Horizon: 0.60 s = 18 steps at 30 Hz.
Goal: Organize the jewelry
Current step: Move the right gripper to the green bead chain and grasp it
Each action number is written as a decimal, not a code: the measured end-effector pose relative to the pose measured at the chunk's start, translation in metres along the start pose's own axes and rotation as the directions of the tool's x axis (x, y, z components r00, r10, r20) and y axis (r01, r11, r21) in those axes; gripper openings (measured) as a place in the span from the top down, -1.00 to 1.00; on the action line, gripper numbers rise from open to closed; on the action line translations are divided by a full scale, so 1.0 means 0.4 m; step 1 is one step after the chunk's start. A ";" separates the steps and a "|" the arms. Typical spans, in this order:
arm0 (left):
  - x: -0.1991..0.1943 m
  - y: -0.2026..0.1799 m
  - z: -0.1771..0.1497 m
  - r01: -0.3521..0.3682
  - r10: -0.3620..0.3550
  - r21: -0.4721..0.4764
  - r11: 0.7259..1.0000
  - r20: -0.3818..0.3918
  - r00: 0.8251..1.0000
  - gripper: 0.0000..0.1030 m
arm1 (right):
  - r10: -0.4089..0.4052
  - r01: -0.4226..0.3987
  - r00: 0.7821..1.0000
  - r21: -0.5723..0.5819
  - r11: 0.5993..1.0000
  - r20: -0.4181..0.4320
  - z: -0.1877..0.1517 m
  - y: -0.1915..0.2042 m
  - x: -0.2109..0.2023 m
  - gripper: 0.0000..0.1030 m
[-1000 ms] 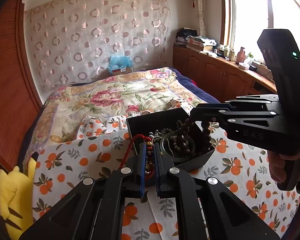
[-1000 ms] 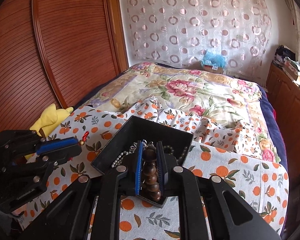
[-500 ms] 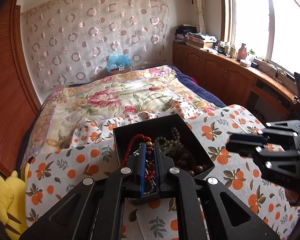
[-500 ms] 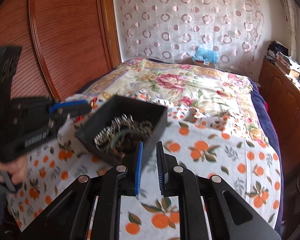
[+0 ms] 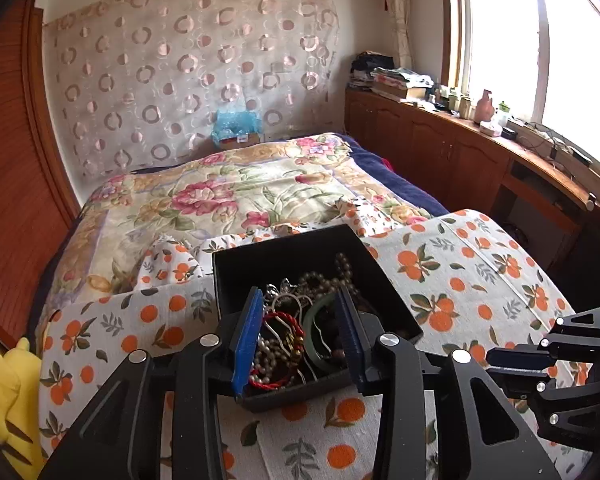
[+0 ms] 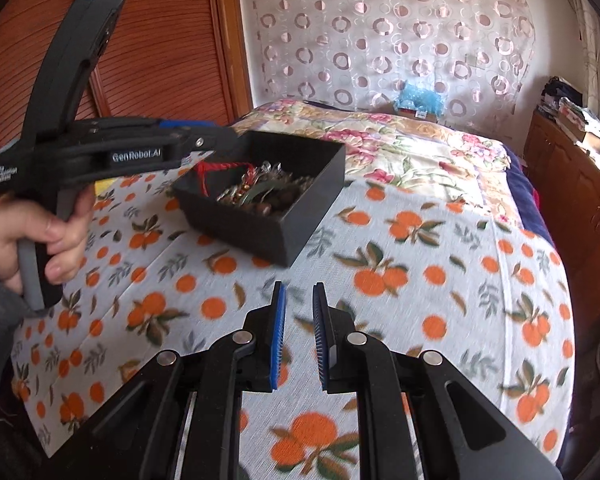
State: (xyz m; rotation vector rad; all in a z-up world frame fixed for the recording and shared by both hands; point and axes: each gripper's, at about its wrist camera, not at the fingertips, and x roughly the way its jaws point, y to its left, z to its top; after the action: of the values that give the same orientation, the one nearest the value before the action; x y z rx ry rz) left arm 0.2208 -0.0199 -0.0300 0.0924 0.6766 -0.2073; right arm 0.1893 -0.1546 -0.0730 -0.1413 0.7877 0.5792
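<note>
A black box (image 5: pixel 236 268) of jewelry sits on the orange-print cloth (image 5: pixel 460 264). It holds a red cord bracelet (image 5: pixel 284 320), a green bangle (image 5: pixel 320 340), pearl strands (image 5: pixel 332 276) and dark beads. My left gripper (image 5: pixel 300 320) is open above the box's near side, its fingers either side of the jewelry. In the right wrist view the box (image 6: pixel 312 216) lies ahead to the left, and my right gripper (image 6: pixel 299 320) is slightly open and empty over the cloth, well short of the box. The left gripper's fingers (image 6: pixel 204 140) reach over the box's left rim.
The cloth covers the near end of a bed with a floral quilt (image 5: pixel 228 200). A yellow plush toy (image 5: pixel 4 392) lies at the left edge. A wooden sliding door (image 6: pixel 152 40) stands to the left and a low wooden cabinet (image 5: pixel 460 152) runs under the window.
My left gripper has opened and the red bracelet now lies in the box. My right gripper let go of the dark bead string and has pulled back from the box, empty.
</note>
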 end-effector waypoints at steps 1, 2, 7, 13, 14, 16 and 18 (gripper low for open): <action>-0.006 -0.002 -0.008 0.002 -0.002 0.002 1.000 -0.006 1.000 0.28 | 0.002 -0.002 1.000 -0.002 1.000 -0.004 -0.010 0.006 -0.002 0.69; -0.012 -0.004 -0.016 0.006 -0.006 0.003 1.000 -0.007 1.000 0.25 | 0.004 -0.004 1.000 -0.006 1.000 -0.009 -0.022 0.014 -0.006 0.69; -0.051 -0.016 -0.069 0.043 -0.043 0.001 0.999 -0.004 0.999 0.05 | 0.028 -0.028 0.999 -0.019 0.999 -0.017 -0.061 0.047 -0.022 0.55; -0.091 -0.026 -0.161 0.083 -0.084 -0.010 0.996 -0.028 0.996 -0.04 | 0.059 -0.062 0.997 -0.049 0.997 -0.051 -0.096 0.096 -0.021 0.48; -0.093 -0.027 -0.170 0.086 -0.086 -0.013 0.996 -0.033 0.996 -0.04 | 0.064 -0.067 0.996 -0.049 0.997 -0.062 -0.099 0.102 -0.016 0.49; -0.098 -0.026 -0.192 0.092 -0.093 -0.014 0.996 -0.043 0.995 -0.04 | 0.067 -0.071 0.995 -0.046 0.996 -0.075 -0.099 0.107 -0.007 0.49; -0.102 -0.027 -0.213 0.093 -0.094 -0.014 0.996 -0.051 0.994 -0.04 | 0.070 -0.074 0.994 -0.042 0.996 -0.088 -0.100 0.112 0.003 0.49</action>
State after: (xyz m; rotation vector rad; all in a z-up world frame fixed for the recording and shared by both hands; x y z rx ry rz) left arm 0.1354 -0.0111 -0.0709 0.0550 0.7346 -0.2918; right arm 0.1405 -0.1297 -0.0981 -0.1814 0.8666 0.6626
